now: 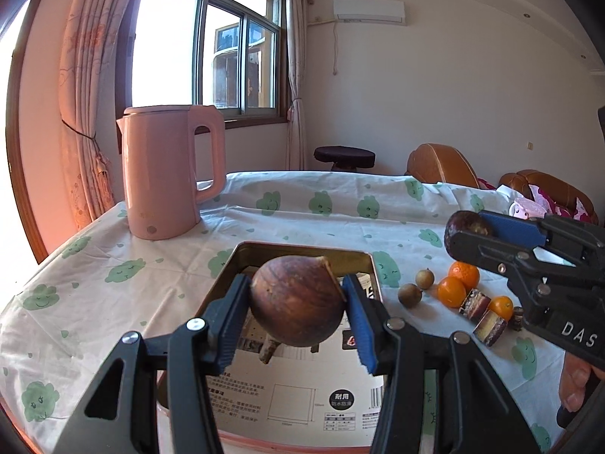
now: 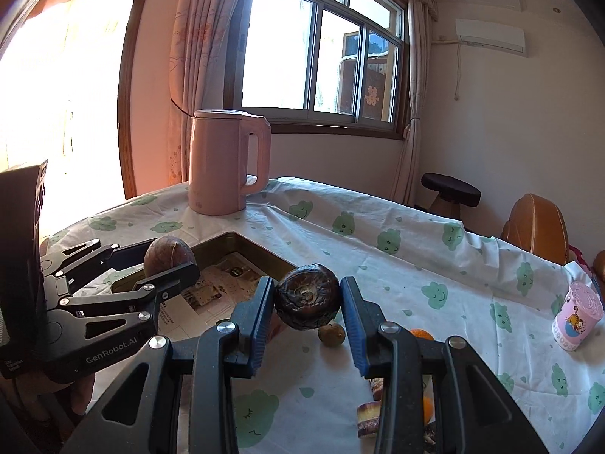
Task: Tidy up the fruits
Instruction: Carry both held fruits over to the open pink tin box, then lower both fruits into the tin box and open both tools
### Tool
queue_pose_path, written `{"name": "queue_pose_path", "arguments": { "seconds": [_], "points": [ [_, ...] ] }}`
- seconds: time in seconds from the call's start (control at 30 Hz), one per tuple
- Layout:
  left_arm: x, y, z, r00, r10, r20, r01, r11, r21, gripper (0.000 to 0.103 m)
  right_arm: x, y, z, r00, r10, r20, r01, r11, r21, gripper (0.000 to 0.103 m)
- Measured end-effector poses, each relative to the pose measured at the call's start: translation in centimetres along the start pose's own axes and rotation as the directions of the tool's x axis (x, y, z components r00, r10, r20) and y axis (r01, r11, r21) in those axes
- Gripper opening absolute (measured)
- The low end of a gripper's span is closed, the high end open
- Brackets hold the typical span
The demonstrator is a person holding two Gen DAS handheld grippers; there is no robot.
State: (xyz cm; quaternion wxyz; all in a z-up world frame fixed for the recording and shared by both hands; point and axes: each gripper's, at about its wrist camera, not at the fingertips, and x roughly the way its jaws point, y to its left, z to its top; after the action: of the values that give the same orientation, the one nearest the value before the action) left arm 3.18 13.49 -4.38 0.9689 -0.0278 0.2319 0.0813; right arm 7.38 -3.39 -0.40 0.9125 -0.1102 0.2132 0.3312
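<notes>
Each tool is clamped on a fruit, the left tool (image 1: 298, 302) on a brown round fruit (image 1: 297, 300) and the right tool (image 2: 307, 304) on a dark wrinkly fruit (image 2: 307, 297), so lower both gently into the gold tin tray (image 1: 302, 250) before letting go

Ahead of the left gripper (image 1: 297, 302) a tin (image 1: 302, 255) lies on the tabletop (image 1: 113, 302), with a kettle (image 1: 166, 174) beyond it to the left. Small fruits (image 1: 452, 291) lie right of the tin, below the right gripper (image 1: 469, 230).

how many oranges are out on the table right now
3 small oranges, all lying on the tablecloth right of the tin tray: two touching, one farther right among the sugarcane pieces. The right gripper may hide more.
</notes>
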Motion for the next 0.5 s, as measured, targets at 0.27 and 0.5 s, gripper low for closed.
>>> {"name": "queue_pose_path", "arguments": {
  "seconds": [0.27, 0.5],
  "points": [
    [1.8, 1.7, 0.3, 0.998, 0.021, -0.060, -0.021, 1.000, 0.004, 0.052, 3.0, 1.9, 0.9, 0.999, 0.022, -0.040, -0.023, 0.999, -0.029, 0.038],
    [2.7, 2.5, 0.5, 0.996, 0.033, -0.086, -0.033, 0.999, 0.003, 0.052, 5.1, 2.9, 1.0, 0.997, 0.026, -0.078, -0.029, 0.999, -0.037, 0.038]
  ]
}}
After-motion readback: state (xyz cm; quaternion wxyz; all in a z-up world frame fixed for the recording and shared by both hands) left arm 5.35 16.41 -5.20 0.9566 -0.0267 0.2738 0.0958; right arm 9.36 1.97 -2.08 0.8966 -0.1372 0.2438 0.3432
